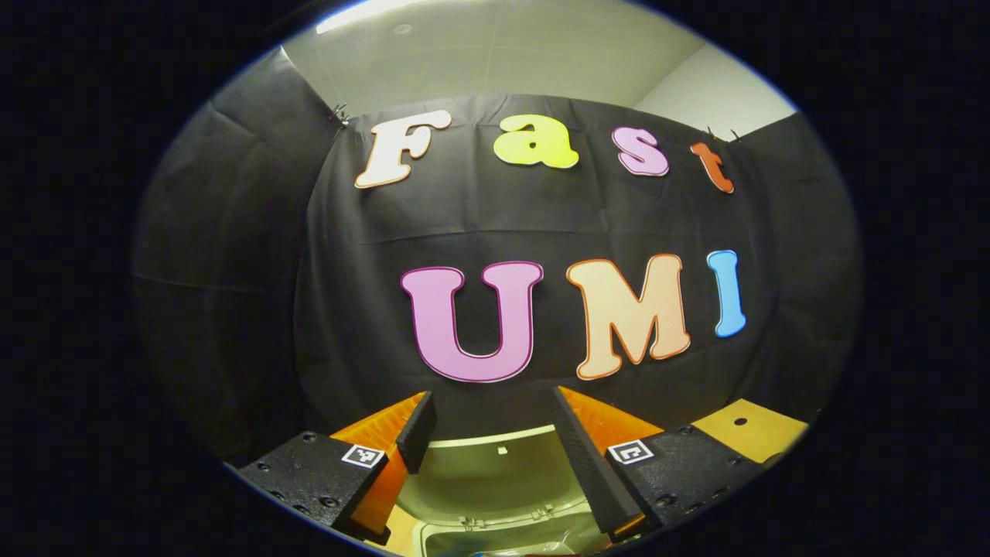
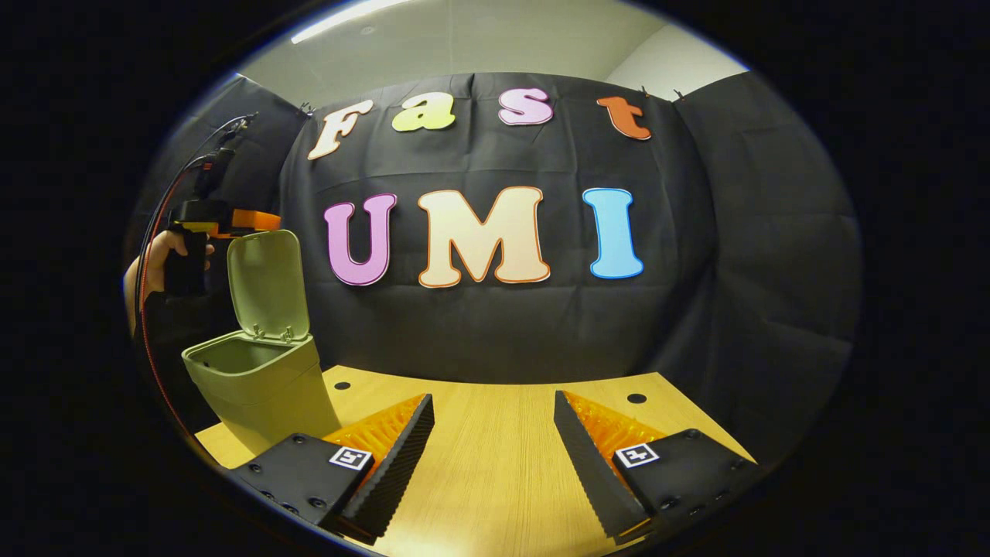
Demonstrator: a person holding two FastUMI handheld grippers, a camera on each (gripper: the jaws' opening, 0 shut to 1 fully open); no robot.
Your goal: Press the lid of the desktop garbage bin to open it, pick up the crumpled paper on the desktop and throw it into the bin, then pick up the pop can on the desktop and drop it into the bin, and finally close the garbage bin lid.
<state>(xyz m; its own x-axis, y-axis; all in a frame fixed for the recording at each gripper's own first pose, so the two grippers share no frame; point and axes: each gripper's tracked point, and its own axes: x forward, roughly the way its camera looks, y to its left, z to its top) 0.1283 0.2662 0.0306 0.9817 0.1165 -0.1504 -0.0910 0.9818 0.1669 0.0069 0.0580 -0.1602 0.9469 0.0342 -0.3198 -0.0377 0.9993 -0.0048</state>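
One pale green bin (image 2: 259, 379) stands at the table's (image 2: 495, 456) left edge — tall axis upright, lid (image 2: 267, 282) raised, mouth facing up. We see the left gripper (image 2: 232, 220), held by a hand (image 2: 158, 259), behind the lid. Both grippers' fingers spread apart, empty — the right gripper (image 2: 493, 445) hangs over bare wood.

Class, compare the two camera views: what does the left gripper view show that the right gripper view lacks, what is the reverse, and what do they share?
Left gripper view: a look straight down past the open left gripper into the bin's mouth, its raised lid just beyond the fingers.

Right gripper view: the whole garbage bin from the side, a hand above it, and bare tabletop under the open right gripper.

Both: the bin with its lid up.
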